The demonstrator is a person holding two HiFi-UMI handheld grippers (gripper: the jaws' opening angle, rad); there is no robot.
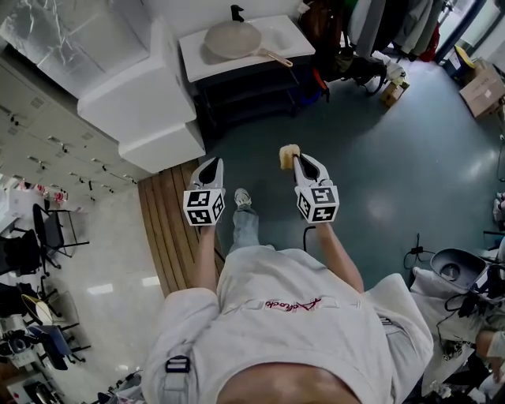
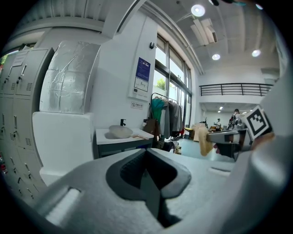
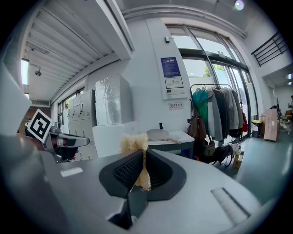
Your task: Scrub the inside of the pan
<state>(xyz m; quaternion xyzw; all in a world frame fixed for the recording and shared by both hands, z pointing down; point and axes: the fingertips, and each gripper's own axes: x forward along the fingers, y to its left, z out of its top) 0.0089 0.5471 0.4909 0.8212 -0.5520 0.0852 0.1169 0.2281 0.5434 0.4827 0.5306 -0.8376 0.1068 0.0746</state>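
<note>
A beige pan point(image 1: 233, 39) with a pale wooden handle lies upside-looking on a white counter point(image 1: 272, 55) by a sink, far ahead of me; it also shows small in the left gripper view point(image 2: 120, 131) and the right gripper view point(image 3: 158, 134). My right gripper point(image 1: 296, 160) is shut on a yellowish fibrous scrub pad point(image 1: 289, 157), whose tuft sticks up between the jaws point(image 3: 135, 144). My left gripper point(image 1: 210, 167) is shut with nothing in it. Both are held out level at waist height, well short of the counter.
A black tap point(image 1: 236, 12) stands at the counter's back edge. White blocks and a foil-wrapped unit point(image 1: 142, 102) stand left of the counter. A clothes rack with bags point(image 1: 371, 39) is to its right. Wooden decking point(image 1: 170, 229) and green floor lie below.
</note>
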